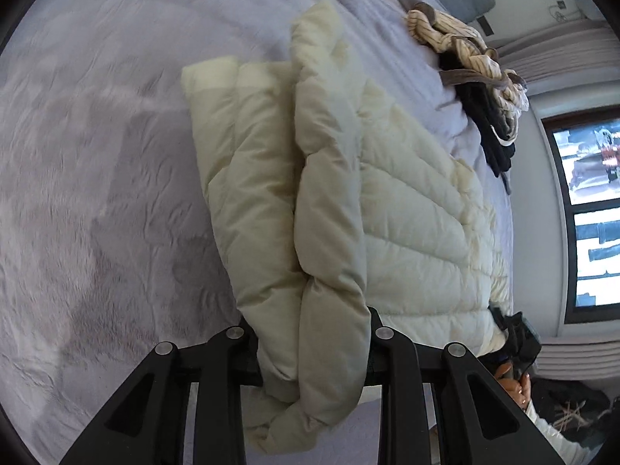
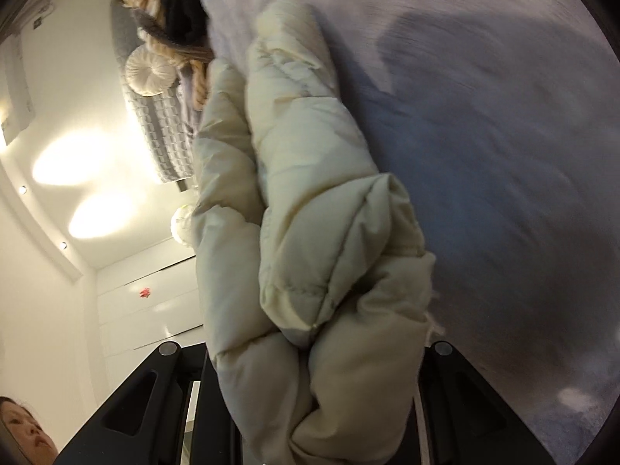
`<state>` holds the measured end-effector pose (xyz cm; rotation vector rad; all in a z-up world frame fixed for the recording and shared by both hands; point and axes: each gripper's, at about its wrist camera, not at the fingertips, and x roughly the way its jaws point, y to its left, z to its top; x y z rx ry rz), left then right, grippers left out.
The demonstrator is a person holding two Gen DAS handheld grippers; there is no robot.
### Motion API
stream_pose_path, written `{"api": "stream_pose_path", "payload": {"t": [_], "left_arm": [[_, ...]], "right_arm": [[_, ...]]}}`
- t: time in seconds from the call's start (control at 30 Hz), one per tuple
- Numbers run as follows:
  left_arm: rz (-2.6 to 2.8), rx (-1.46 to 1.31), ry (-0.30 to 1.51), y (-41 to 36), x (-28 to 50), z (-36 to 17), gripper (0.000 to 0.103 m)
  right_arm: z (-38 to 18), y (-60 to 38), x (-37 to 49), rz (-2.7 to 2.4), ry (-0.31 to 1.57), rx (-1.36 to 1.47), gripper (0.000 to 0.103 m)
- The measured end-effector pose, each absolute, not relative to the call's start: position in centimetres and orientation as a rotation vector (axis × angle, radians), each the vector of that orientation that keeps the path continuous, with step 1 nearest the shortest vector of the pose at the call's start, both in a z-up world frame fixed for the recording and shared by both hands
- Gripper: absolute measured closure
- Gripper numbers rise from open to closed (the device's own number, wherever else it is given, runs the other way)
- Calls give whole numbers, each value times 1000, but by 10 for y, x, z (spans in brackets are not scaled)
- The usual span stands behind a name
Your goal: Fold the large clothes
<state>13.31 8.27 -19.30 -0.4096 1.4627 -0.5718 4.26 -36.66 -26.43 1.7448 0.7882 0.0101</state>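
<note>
**Both grippers pinched one end of the puffer**

The left gripper [image 1: 314, 348] and right gripper [image 2: 321, 352] each clamped the cream jacket [image 1: 348, 193]. It stretched lengthwise away from both across the grey bedspread [image 1: 97, 155], toward the clothes pile [image 1: 476, 77].

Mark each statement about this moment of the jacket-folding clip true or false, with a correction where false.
1. Both grippers are shut on the cream puffer jacket. True: the left gripper and right gripper each have jacket fabric bunched between their fingers.
2. The jacket is dark blue. False: it is cream.
3. A pile of striped and black clothes lies on the bed beyond the jacket. True.
4. The jacket lies on a wooden floor. False: it is on a grey bed cover.
</note>
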Motion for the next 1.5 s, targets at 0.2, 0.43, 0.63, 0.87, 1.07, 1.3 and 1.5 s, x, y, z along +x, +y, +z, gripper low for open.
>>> {"api": "stream_pose_path", "payload": {"t": [0.2,0.43,0.63,0.87,1.07,1.3,1.5], "left_arm": [[-526,-370,1506,79,132,-203,66],[-401,-258,1523,73,127,-194,31],[-388,-141,1489,64,118,-175,30],[-387,-82,1495,57,114,-166,12],[-374,-75,1492,62,115,-164,12],[-361,-43,1482,70,116,-161,3],[-357,-45,1456,77,120,-157,0]], "right_arm": [[-264,-376,70,-68,869,1720,70],[-241,-383,99,-154,955,1655,47],[-221,-384,112,-168,991,1645,26],[-188,-371,136,-143,1108,1490,22],[-176,-323,153,-23,1243,1345,17],[-150,-252,183,137,1325,1119,13],[-135,-226,161,119,1334,883,13]]}}
